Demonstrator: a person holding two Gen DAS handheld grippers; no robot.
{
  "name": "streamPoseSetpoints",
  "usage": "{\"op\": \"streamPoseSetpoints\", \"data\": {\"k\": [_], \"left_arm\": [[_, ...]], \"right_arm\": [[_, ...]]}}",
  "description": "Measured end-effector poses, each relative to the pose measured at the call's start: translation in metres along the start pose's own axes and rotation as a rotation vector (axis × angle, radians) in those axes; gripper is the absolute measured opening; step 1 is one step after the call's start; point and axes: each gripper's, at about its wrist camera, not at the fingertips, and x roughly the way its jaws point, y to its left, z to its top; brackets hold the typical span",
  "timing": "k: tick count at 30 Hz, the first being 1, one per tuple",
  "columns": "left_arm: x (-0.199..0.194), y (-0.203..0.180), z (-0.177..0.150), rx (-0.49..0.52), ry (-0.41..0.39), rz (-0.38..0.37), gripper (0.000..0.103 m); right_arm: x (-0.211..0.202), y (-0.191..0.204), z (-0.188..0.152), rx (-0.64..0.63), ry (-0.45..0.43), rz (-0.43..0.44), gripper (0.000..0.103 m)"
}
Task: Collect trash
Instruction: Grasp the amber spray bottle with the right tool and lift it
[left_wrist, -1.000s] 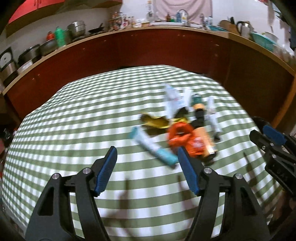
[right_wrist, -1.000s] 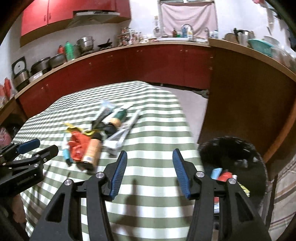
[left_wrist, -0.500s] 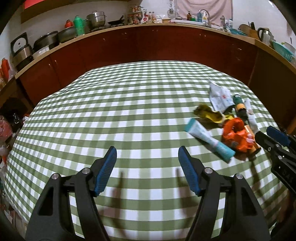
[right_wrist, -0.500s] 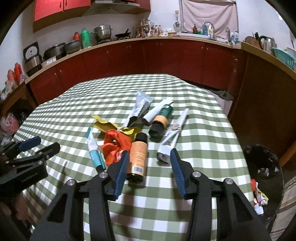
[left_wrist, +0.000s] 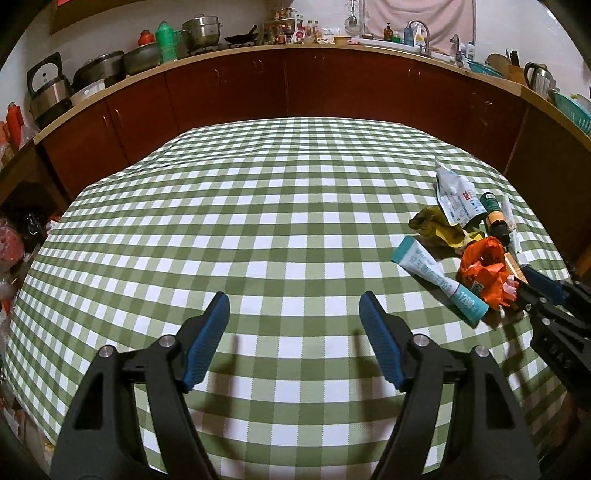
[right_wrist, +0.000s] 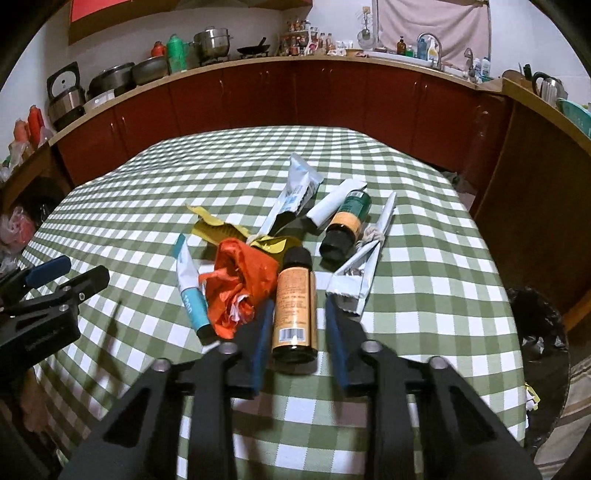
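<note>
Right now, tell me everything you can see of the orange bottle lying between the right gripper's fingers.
The orange bottle is a cylinder with a glossy copper-orange label, a black cap pointing away and a dark base toward the camera; a barcode sits near the base. It lies on its side on the checked tablecloth, with the right gripper open around its lower half, jaws not visibly pressing. The crumpled orange bag lies against its left side.

Both the left gripper and the right gripper are matte black plastic clamps with triangular cut-outs, silver round screws at the finger joints, and ribbed blue pads.
</note>
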Motion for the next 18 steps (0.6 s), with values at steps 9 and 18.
{"op": "streamPoseSetpoints", "data": {"k": [9, 18], "left_arm": [[0.000, -0.022, 0.001, 0.023, 0.006, -0.027, 0.071], [-0.002, -0.056, 0.003, 0.043, 0.013, -0.059, 0.071]], "right_arm": [[-0.011, 0.000, -0.005, -0.016, -0.030, -0.001, 0.025], [-0.039, -0.019, -0.012, -0.006, -0.092, -0.022, 0.025]]}}
